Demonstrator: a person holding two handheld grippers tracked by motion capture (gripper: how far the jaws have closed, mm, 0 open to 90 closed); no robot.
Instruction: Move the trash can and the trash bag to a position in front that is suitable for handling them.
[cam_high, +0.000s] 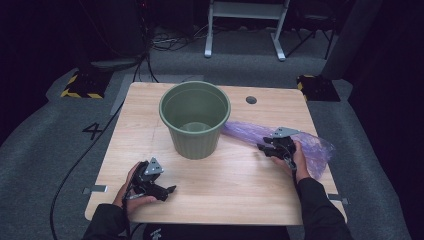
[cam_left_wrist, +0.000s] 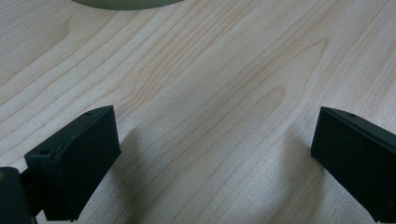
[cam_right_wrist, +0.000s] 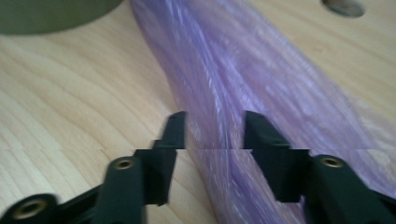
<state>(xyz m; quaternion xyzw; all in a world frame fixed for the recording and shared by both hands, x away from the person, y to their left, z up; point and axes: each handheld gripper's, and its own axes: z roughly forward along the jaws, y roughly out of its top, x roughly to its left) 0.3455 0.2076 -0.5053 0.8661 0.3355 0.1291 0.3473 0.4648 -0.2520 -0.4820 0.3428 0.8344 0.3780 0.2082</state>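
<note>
Right gripper (cam_right_wrist: 212, 123) first: its two black jaws stand parted, one on either side of a ridge of the thin, crinkled purple plastic bag (cam_right_wrist: 243, 70), and the pads are not yet pinching the film. No earlier picture to compare, so take it as it stands: released, straddling the bag, poised for a bite. In the high view that right gripper (cam_high: 264, 148) sits over the near end of the bag, the person's hand behind it, while the bag lies flat on the pale wooden table (cam_high: 235, 185), stretching from just beside the round green plastic bucket (cam_high: 195, 120) out toward the table's right edge.

Over to the left gripper (cam_left_wrist: 212, 140): jaws wide apart, nothing but bare wood grain between them. It rests low at the near left of the table, well apart from the bag, with the foot of the bucket just peeping in at the top of its view.

The step in hand looks like taking hold of the bag, likely to line the bucket. To do it well: sink the jaws so both pads catch a gathered fold rather than a single slippery layer, close firmly, then lift gently so the film does not tear or slide out. The left gripper would do well to come across and take the opposite edge.
</note>
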